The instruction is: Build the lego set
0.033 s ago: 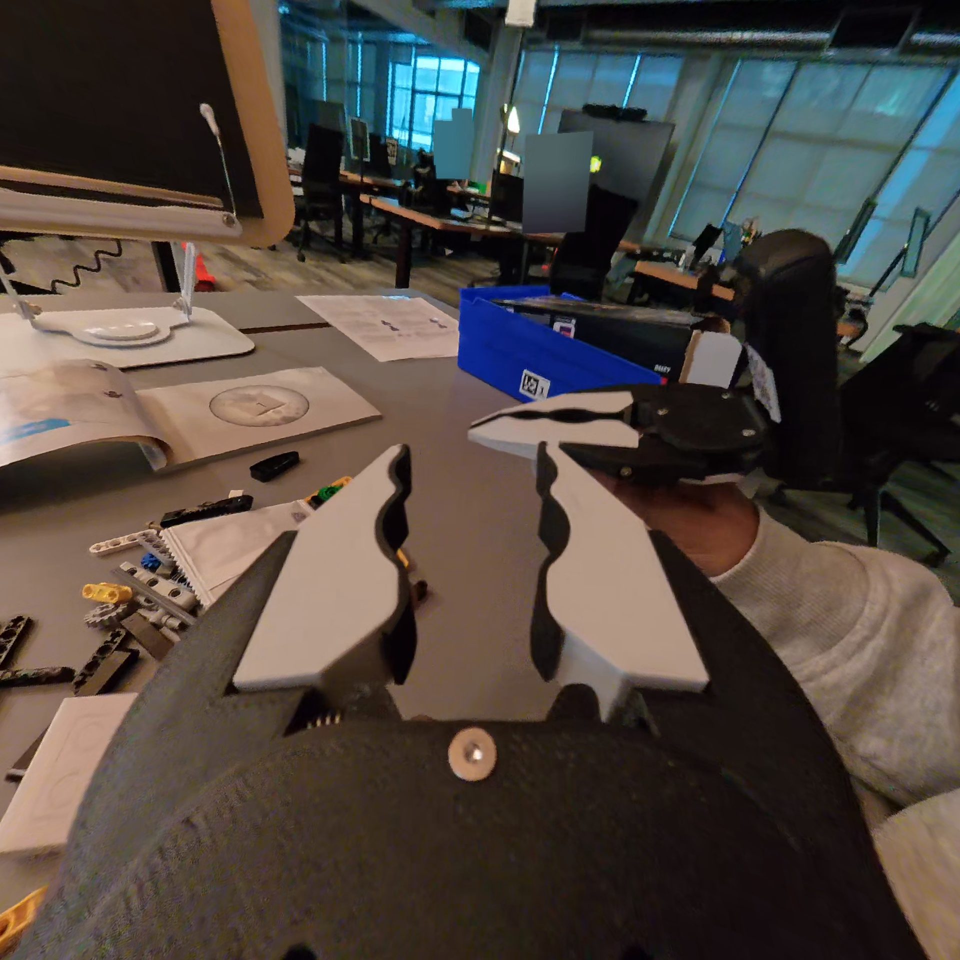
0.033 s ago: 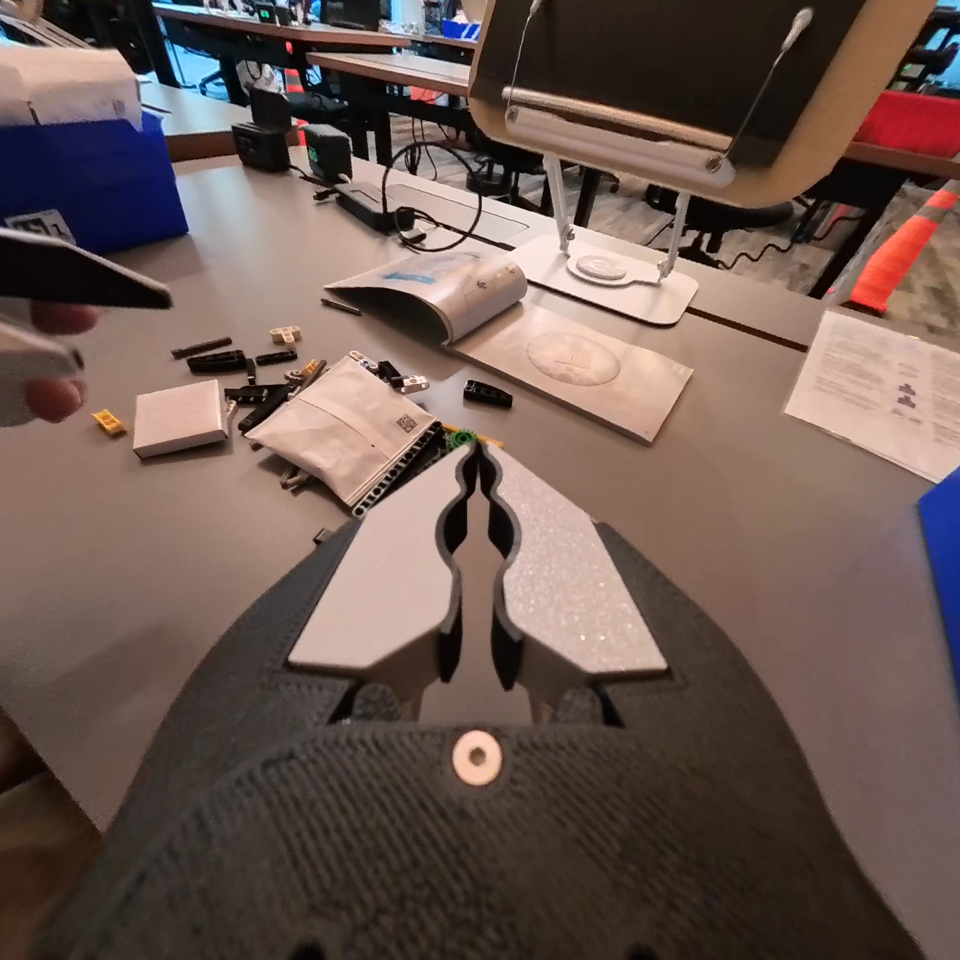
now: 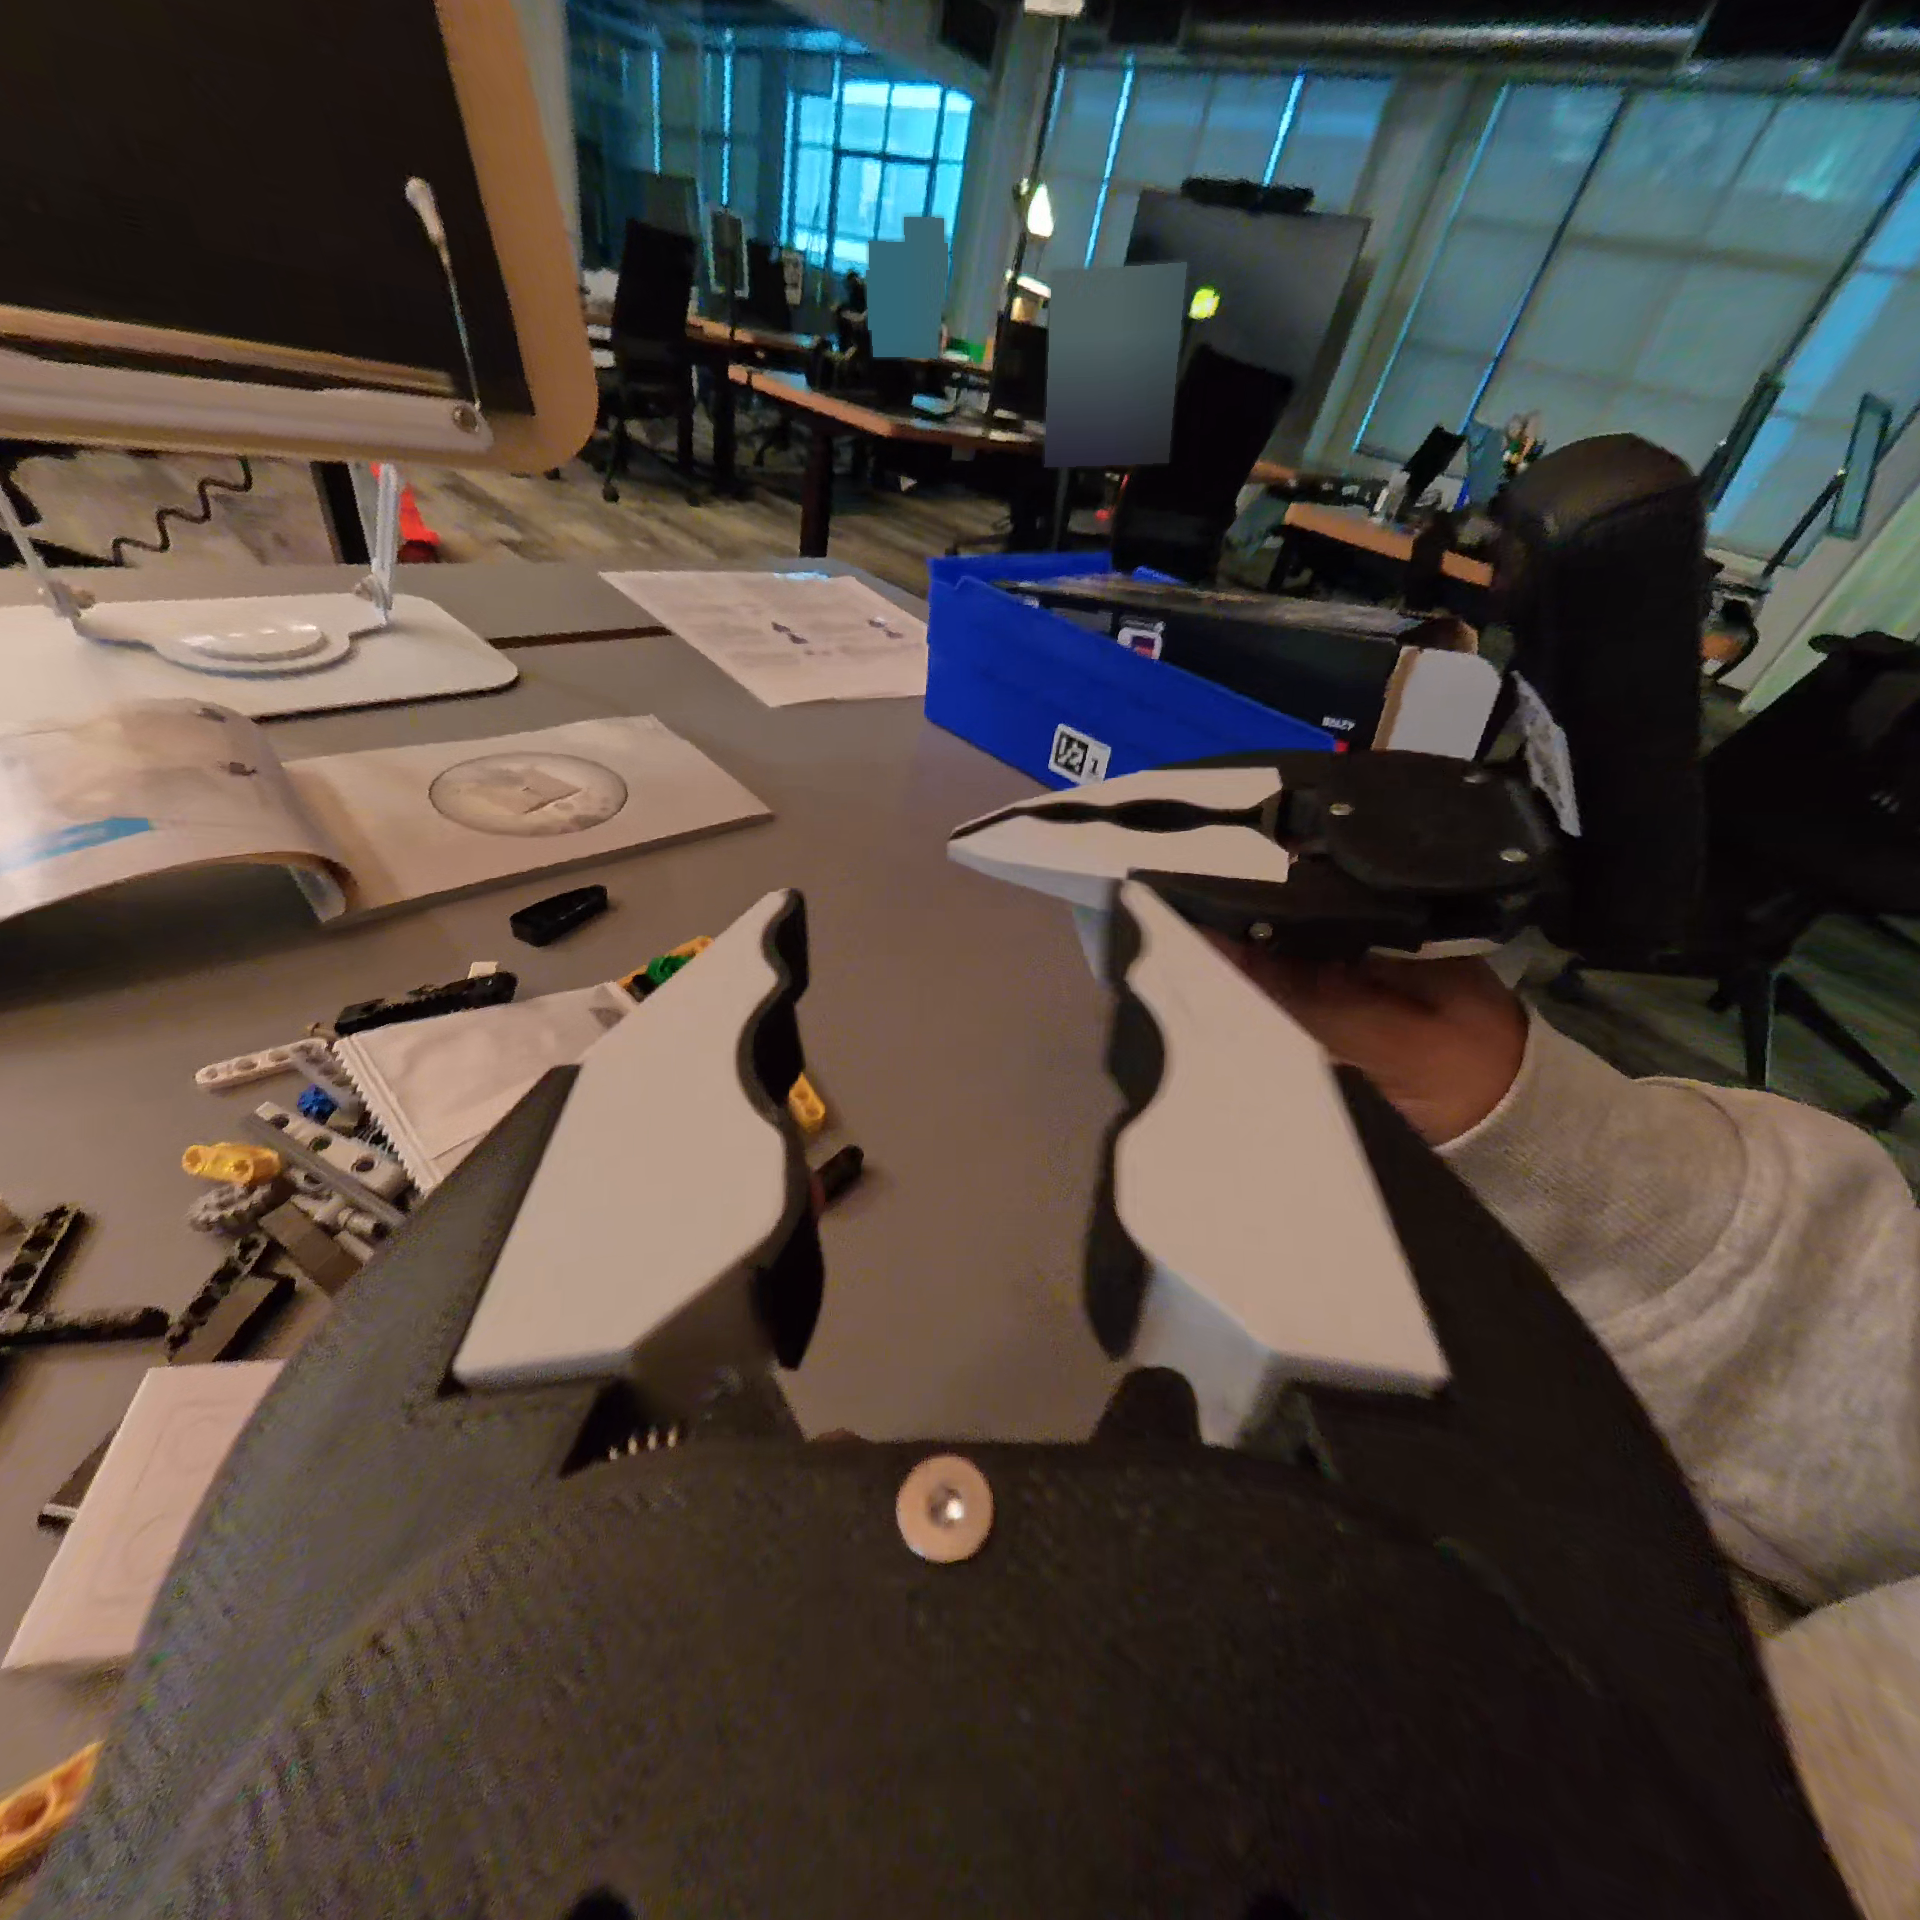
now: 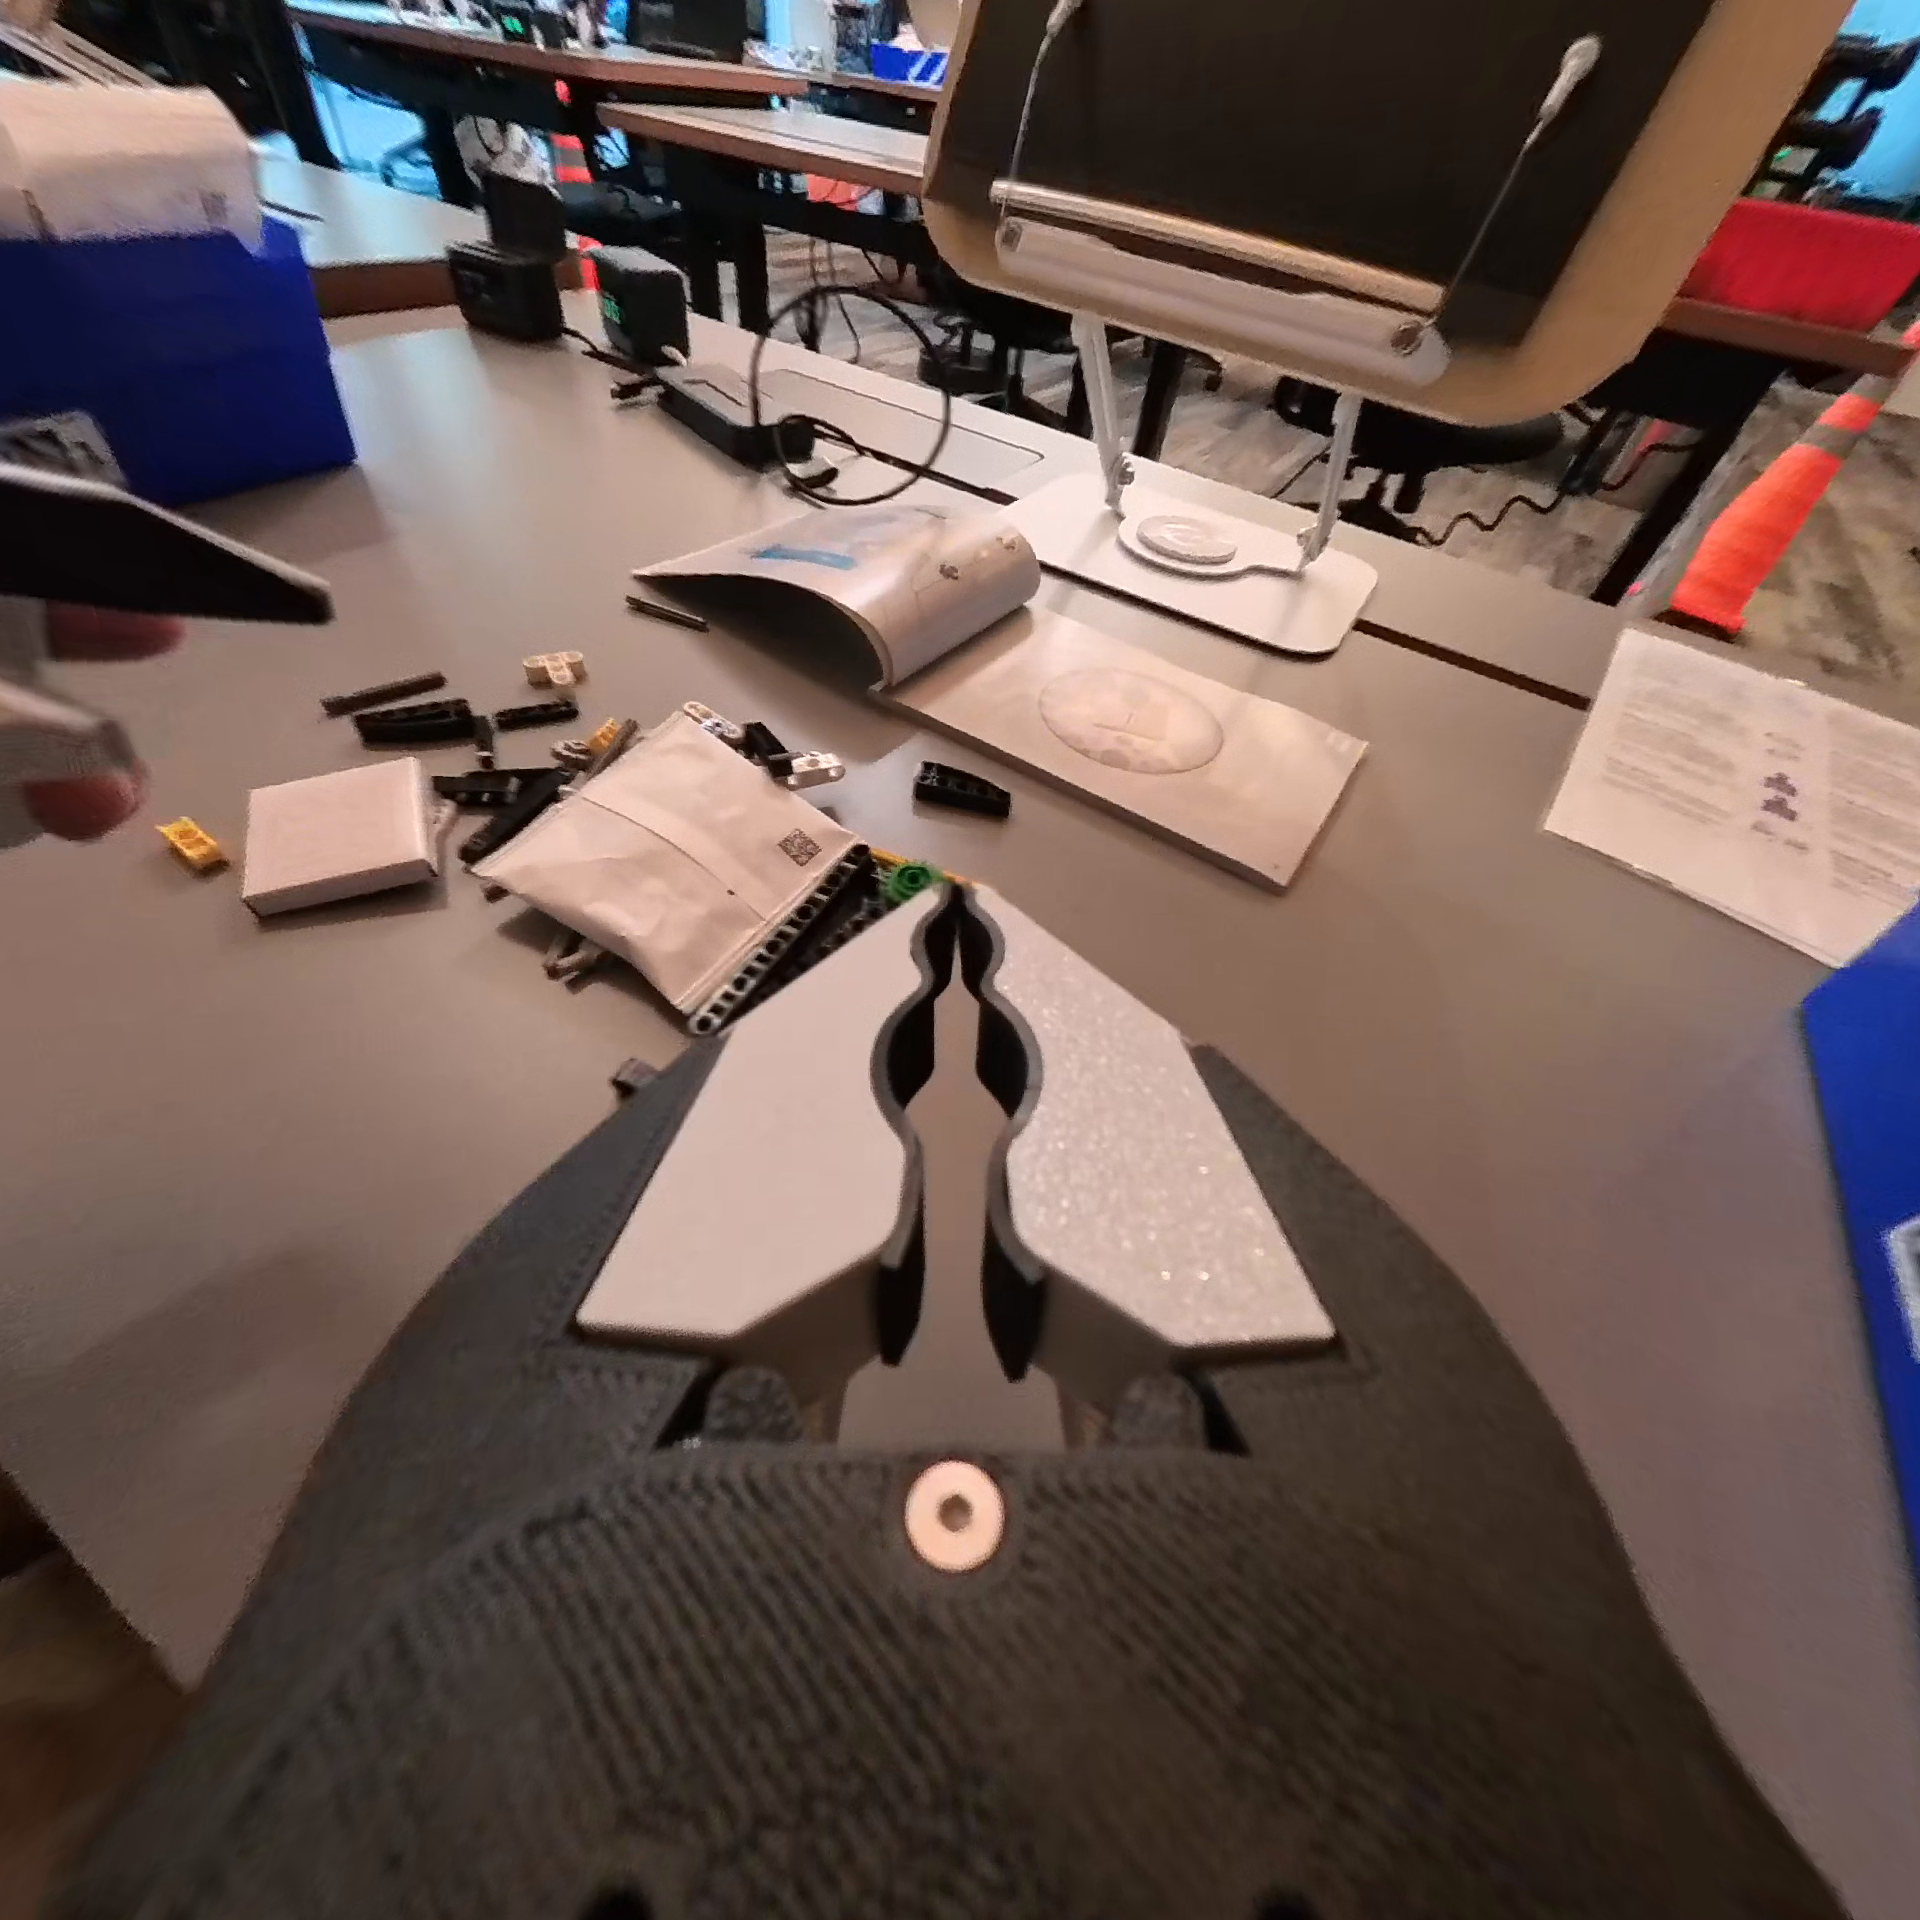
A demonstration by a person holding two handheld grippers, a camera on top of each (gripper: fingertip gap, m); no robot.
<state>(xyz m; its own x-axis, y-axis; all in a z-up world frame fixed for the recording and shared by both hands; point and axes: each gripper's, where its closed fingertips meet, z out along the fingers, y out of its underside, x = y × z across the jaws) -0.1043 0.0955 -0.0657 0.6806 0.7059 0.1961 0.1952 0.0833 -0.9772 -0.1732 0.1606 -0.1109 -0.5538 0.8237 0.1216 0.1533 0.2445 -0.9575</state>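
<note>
Loose Lego pieces (image 4: 488, 779), mostly black with some grey and yellow, lie on the grey table around a white paper bag (image 4: 675, 862) and a small white box (image 4: 332, 831). A black curved piece (image 4: 961, 790) lies apart beside the open instruction booklet (image 4: 1039, 675). My right gripper (image 4: 951, 899) is shut and empty above the table, its tips over the bag's near edge by a green piece (image 4: 912, 881). My left gripper (image 3: 961, 904) is open and empty, right of the bag (image 3: 468, 1049) and pieces (image 3: 312, 1174). The right gripper (image 3: 961, 840) shows just beyond it, tips shut.
A blue bin (image 3: 1039, 686) holding a black box stands at the table's far right. A book stand's base (image 4: 1205, 551) stands behind the booklet. A printed sheet (image 4: 1745, 790) lies to the right. Cables and chargers (image 4: 727, 405) lie further back. A grey sleeve (image 3: 1714, 1247) is at my right. Across from one pair of fingers to the other is roughly 11 cm. The black curved piece (image 4: 961, 790) sits 15 cm or so from the ends of my right fingers. Seen from the left wrist view (image 3: 559, 911) as well.
</note>
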